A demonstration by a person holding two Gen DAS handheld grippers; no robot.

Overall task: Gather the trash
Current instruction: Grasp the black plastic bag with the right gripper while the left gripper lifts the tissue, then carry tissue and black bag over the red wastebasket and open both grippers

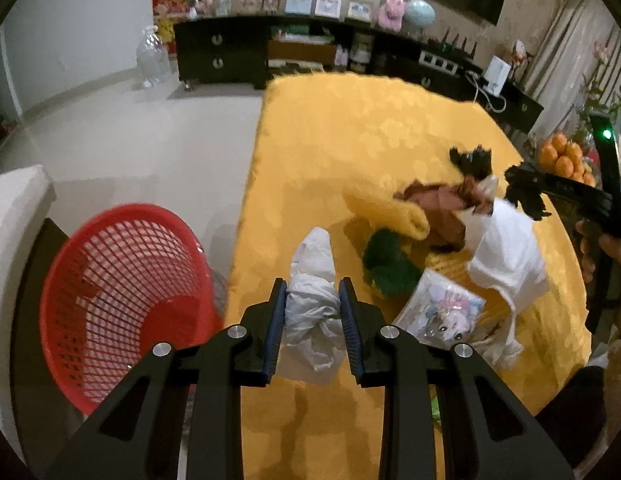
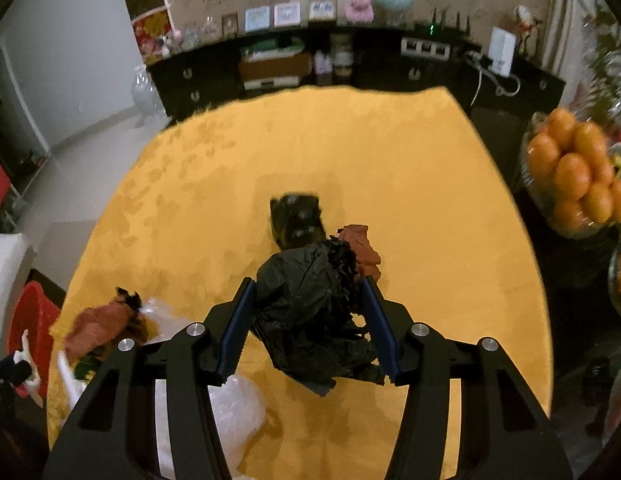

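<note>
A yellow patterned cloth [image 2: 310,152] covered the table, its near left corner folded back on itself, with pale floor [image 1: 130,140] beyond its left edge and a long dark sideboard [image 2: 370,68] of framed pictures and ornaments along the far wall. The left gripper [image 1: 312,300] pinched a crumpled white plastic bag [image 1: 310,308] above the near left edge of the table, just right of a red mesh basket [image 1: 122,300]. The right gripper [image 2: 306,300] squeezed a wad of black plastic [image 2: 310,300] over the middle of the cloth. Brown paper [image 1: 434,200], a white sheet [image 1: 506,248], something green [image 1: 386,264] and a cartoon packet [image 1: 446,308] lay heaped on the cloth, and oranges [image 2: 578,172] were piled at the far right
</note>
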